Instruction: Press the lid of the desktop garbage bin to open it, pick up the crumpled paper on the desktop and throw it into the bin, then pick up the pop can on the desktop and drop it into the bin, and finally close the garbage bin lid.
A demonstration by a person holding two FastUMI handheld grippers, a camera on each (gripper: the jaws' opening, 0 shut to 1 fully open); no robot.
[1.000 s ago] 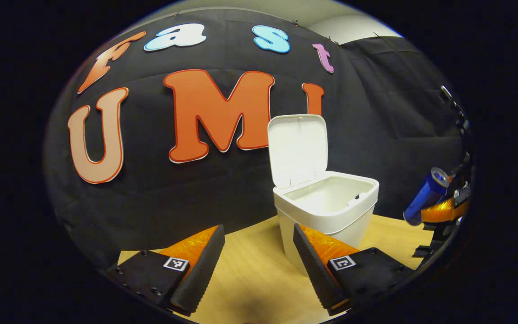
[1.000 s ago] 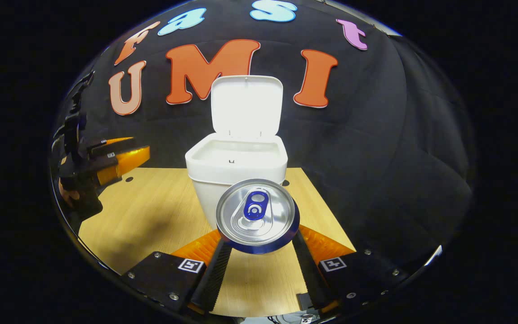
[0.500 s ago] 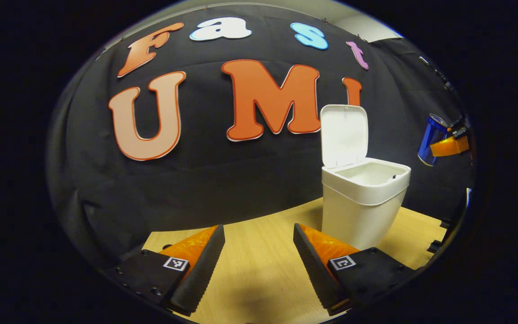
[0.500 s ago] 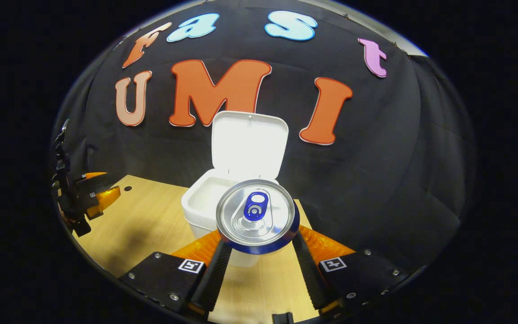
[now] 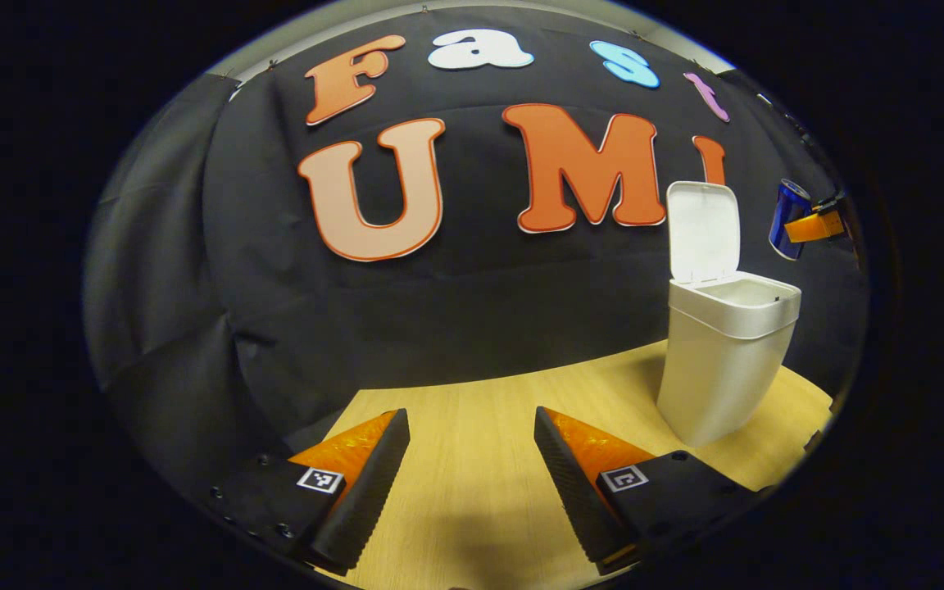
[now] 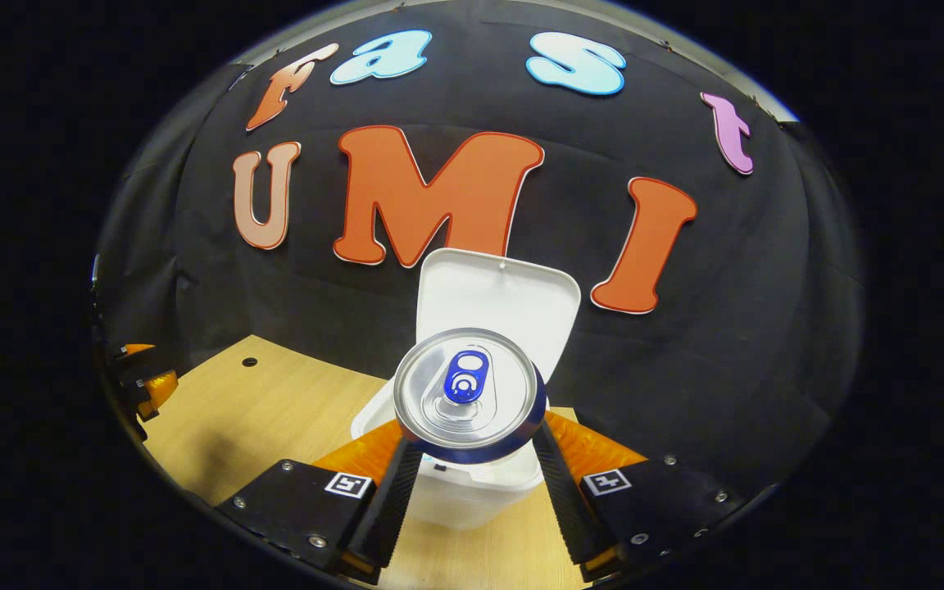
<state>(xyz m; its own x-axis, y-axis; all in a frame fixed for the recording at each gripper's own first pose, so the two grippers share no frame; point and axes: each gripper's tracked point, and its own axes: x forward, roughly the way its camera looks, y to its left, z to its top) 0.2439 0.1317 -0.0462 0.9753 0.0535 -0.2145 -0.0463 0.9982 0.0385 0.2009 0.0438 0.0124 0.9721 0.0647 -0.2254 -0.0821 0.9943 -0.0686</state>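
Since a second ago I carry the pop can [image 6: 469, 392] up over the open bin [image 6: 472, 483], pinched in my right hand-held gripper [image 6: 469, 479]. Lid [image 5: 701, 231] up, no paper on the worktop [image 5: 480, 426]; dropping and closing remain. Left hand-held gripper [image 5: 472, 475] gapes empty.

Wall: black cloth [image 5: 193, 270] hangs as the booth's backdrop, creased in long vertical folds toward 9 o'clock in the left gripper view; in the right gripper view it fills the scene from 9 through 12 to 3 o'clock.
Beyond the cloth: a pale strip of room wall or ceiling [image 5: 521, 6] shows above the cloth's top edge at 12 o'clock.
Table: light wood-grain tabletop [image 5: 472, 410] from 5 to 7 o'clock; its far edge meets the cloth.
Table holes: a small dark round hole [image 6: 250, 361] sits in the tabletop near 8 o'clock.
Light: bright from above; soft shadows lie on the wood near 6 o'clock.
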